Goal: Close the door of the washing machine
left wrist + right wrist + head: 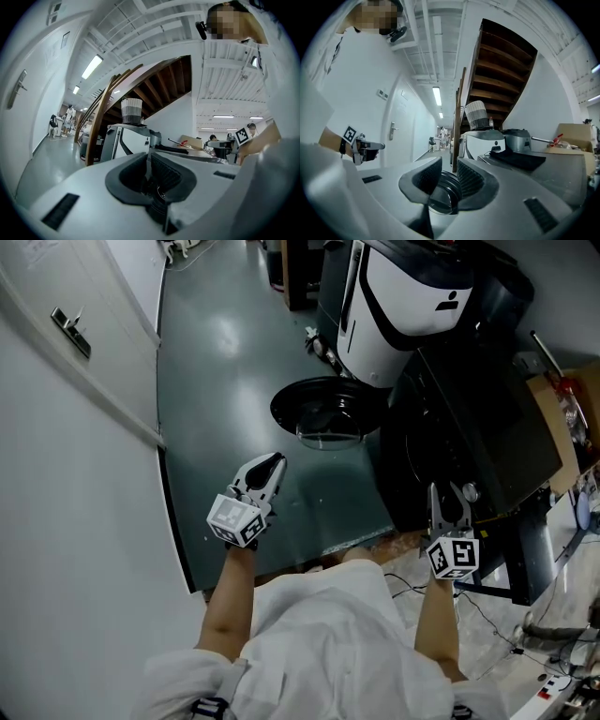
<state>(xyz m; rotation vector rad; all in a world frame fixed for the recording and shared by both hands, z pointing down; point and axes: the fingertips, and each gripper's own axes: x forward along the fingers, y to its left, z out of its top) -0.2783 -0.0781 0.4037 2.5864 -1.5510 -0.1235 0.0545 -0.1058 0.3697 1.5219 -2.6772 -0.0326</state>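
The dark washing machine (469, 427) stands at the right. Its round glass door (323, 412) hangs swung open to the left over the floor. My left gripper (272, 465) is in the air below and left of the door, apart from it, its jaws together with nothing in them (149, 164). My right gripper (450, 493) hovers at the machine's near corner with its jaws apart and empty. In the right gripper view the open door (443, 197) shows low down beyond the gap between the jaws (449, 166), and the left gripper (370, 146) shows at the left.
A white and black appliance (403, 296) stands behind the washing machine. A white wall with a door handle (70, 329) runs along the left. A cardboard box (562, 418) and cables (553, 634) lie at the right. The green floor (225, 362) stretches away ahead.
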